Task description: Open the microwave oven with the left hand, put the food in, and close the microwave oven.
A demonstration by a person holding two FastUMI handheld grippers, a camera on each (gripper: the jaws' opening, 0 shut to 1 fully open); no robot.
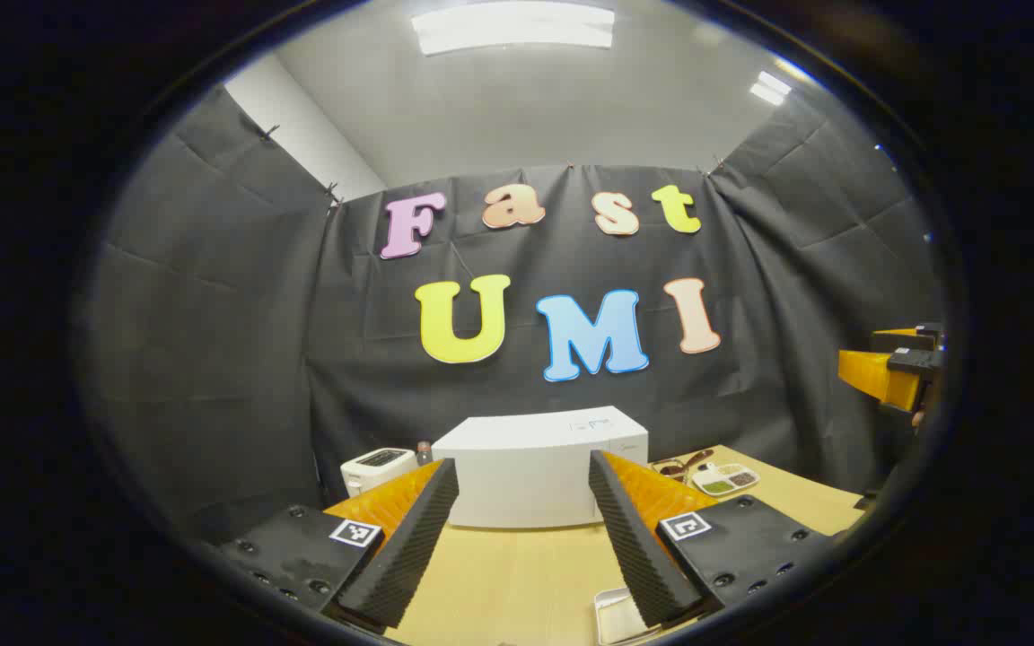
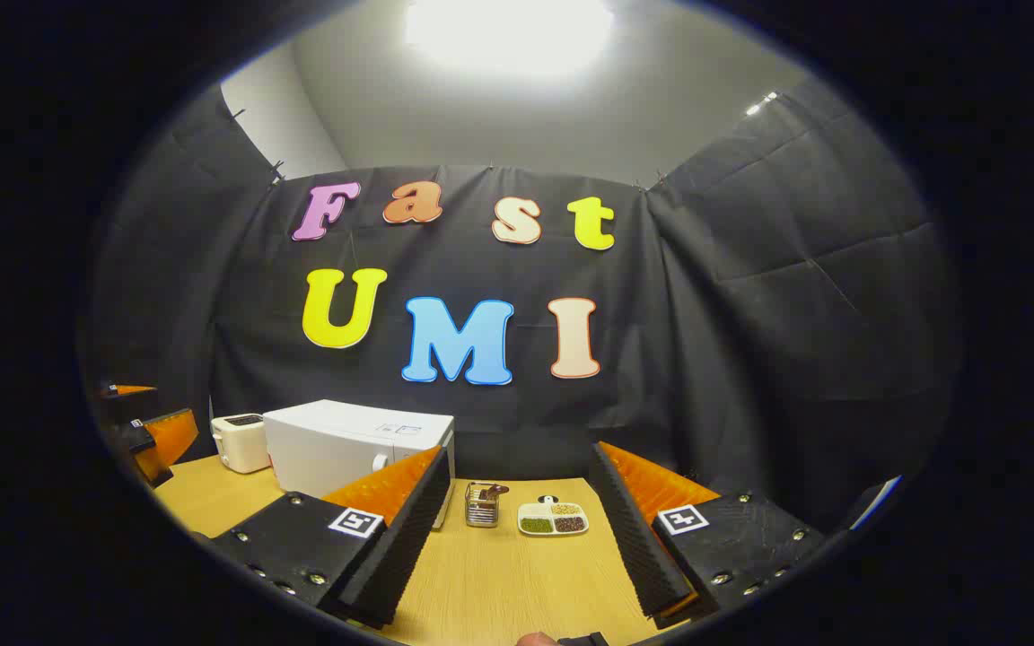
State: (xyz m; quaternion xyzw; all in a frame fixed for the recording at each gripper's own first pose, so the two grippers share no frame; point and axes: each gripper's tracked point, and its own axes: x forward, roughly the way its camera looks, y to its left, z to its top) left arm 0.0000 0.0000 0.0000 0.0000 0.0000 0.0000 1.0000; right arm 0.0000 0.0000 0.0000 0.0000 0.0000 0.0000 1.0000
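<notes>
While left gripper [image 1: 523,529] faces closed microwave [image 1: 539,467], right gripper [image 2: 512,529] level above table [image 2: 499,574]; both spread apart, holding nothing.

White boxy microwave oven [image 1: 539,475] [image 2: 351,444], door shut. Stands upright on the wooden tabletop near the black cloth wall. White divided plate of food [image 1: 725,479] [image 2: 554,519] lies flat to its right.

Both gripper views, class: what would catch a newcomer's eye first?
The white microwave stands shut at the back of the wooden table, framed by the open left gripper. A white toaster sits at its left, and a divided dish of beans lies between the open right gripper's fingers.
</notes>
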